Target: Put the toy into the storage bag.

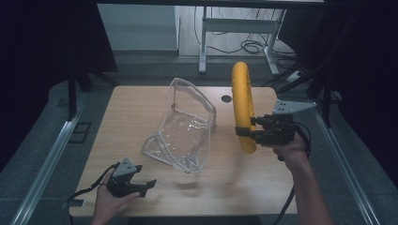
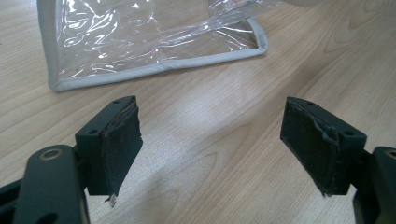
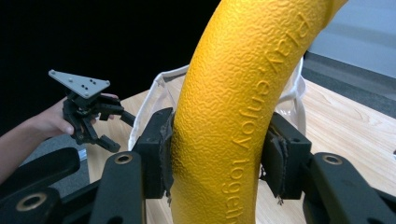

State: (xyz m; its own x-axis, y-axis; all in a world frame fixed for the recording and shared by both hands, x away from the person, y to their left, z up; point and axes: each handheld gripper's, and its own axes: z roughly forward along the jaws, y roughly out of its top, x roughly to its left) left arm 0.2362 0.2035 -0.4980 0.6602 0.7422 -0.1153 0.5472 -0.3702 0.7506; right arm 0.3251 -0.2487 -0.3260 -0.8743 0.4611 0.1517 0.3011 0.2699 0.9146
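High view showed the right gripper (image 1: 245, 128) clamped on a yellow ring (image 1: 243, 107), held upright above the right half of the wooden table (image 1: 136, 108). Right gripper view had both pads pressed against the ring's (image 3: 238, 116) pebbled sides, raised lettering running along its curve. A clear plastic bag (image 1: 185, 126) with pale trim stood open at mid-table, just left of the ring. The left gripper (image 1: 143, 186) rested near the table's front left edge, jaws spread wide over bare wood, the bag (image 2: 140, 42) lying beyond them.
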